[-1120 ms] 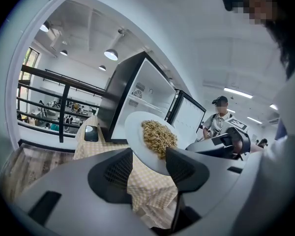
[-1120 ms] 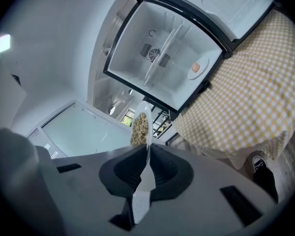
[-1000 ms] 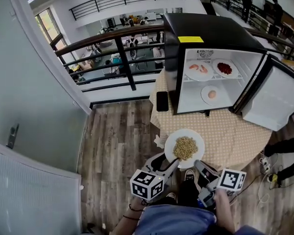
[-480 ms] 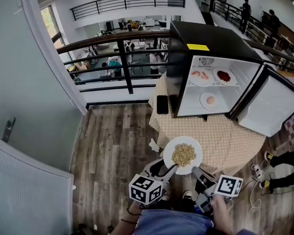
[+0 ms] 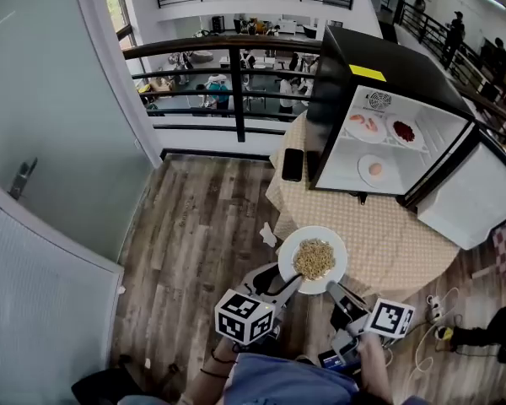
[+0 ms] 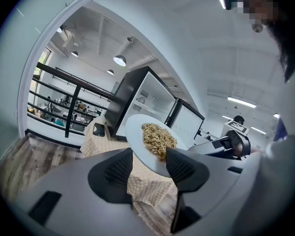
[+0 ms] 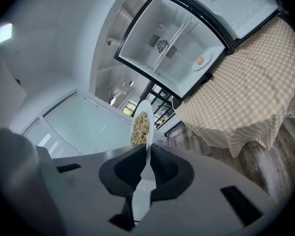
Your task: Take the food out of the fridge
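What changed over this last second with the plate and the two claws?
The plate was drawn a little farther from the open fridge, toward the person. Nothing was grabbed or released: the left claw and right claw still grip its rim. The fridge door stays open, three dishes still inside.

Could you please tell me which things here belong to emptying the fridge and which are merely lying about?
Job: fridge; held plate of food; pink-food plate and red-food plate, top shelf; lower-shelf plate.
Lying about: phone beside the fridge; checked tablecloth; floor cables.
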Motion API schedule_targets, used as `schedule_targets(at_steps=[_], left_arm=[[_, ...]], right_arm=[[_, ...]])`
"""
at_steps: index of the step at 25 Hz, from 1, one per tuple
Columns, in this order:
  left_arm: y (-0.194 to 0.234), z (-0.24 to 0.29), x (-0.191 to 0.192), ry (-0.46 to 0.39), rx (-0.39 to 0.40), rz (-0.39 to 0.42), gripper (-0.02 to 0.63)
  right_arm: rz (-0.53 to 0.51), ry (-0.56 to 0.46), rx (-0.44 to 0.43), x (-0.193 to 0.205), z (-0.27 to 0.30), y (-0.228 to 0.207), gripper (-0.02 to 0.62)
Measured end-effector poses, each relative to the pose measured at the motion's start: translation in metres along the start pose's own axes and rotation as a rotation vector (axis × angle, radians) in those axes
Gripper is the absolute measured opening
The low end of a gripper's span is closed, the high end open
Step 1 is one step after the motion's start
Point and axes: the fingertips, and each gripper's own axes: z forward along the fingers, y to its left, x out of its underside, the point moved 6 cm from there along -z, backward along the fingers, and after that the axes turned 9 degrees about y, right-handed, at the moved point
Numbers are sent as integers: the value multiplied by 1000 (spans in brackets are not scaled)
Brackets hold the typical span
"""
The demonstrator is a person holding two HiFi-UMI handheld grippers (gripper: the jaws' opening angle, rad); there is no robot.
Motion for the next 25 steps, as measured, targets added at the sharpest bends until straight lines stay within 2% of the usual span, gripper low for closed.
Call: schedule_targets(at_steps=[16,22,25], left_arm=[[-125,3,60,18,-50,-4,218],[-173,-9,91,5,-79,-25,218],[-193,-15,103,-3,-103,-18,218]], right_arm=[[21,16,-102,47,-120,-31,32],[-2,51,-76,76,-167,-40,32],[15,59,-109,89,-183,-41,32]])
